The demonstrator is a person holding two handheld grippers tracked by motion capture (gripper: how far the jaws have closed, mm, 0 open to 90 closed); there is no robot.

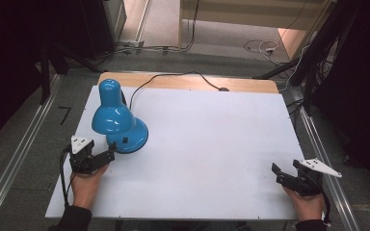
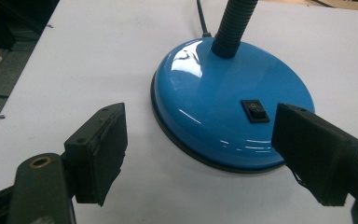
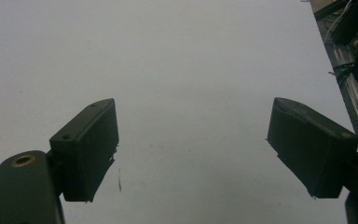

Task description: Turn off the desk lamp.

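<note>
A blue desk lamp stands at the table's left, its shade point(image 1: 110, 113) bent over its round base point(image 1: 134, 138). In the left gripper view the glossy base point(image 2: 214, 102) carries a black rocker switch point(image 2: 255, 110), and a black ribbed neck point(image 2: 233, 23) rises from its top. My left gripper point(image 1: 111, 151) is open just in front of the base. Its jaws point(image 2: 201, 126) stand wide, one to each side of the base's near rim, and touch nothing. My right gripper point(image 1: 286, 167) rests open near the table's front right corner, with only bare white table between its jaws point(image 3: 193, 116).
The white table top point(image 1: 212, 144) has a wooden strip along its far edge. The lamp's black cable point(image 1: 173, 77) runs over that edge to the floor. Metal rails point(image 1: 318, 144) flank the table on both sides. Cables lie on the floor beyond.
</note>
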